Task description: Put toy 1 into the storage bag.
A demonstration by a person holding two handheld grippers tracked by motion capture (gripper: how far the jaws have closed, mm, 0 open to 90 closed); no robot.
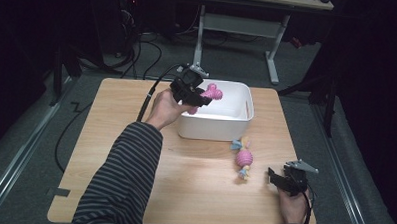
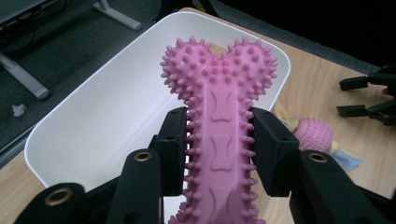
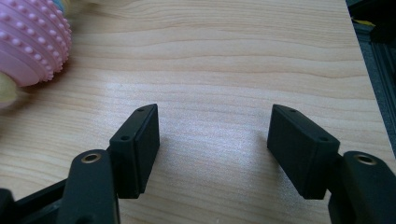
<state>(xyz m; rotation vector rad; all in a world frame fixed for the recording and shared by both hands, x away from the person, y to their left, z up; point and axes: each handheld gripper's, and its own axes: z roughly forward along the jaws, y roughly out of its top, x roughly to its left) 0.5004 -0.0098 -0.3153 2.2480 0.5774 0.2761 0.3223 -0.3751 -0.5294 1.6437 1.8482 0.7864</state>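
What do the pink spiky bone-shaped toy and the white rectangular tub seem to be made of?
The pink spiky bone-shaped toy looks like soft rubber with a matte finish: moulded nubs and embossed bone shapes. The white rectangular tub looks like smooth, slightly glossy plastic: thin rounded rim, even colour. Neither is certain from the look alone.

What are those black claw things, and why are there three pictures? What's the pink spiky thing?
The claws are grippers: hand tools with two black jaws that a person squeezes. One picture looks down from above the wooden table. The other two come from little cameras riding on each gripper. The left gripper is shut on a pink spiky bone toy, holding it over a white tub. The right gripper is open, with nothing between its jaws, just above the table. Nearby lies a pink ball toy with soft blue and yellow ends.
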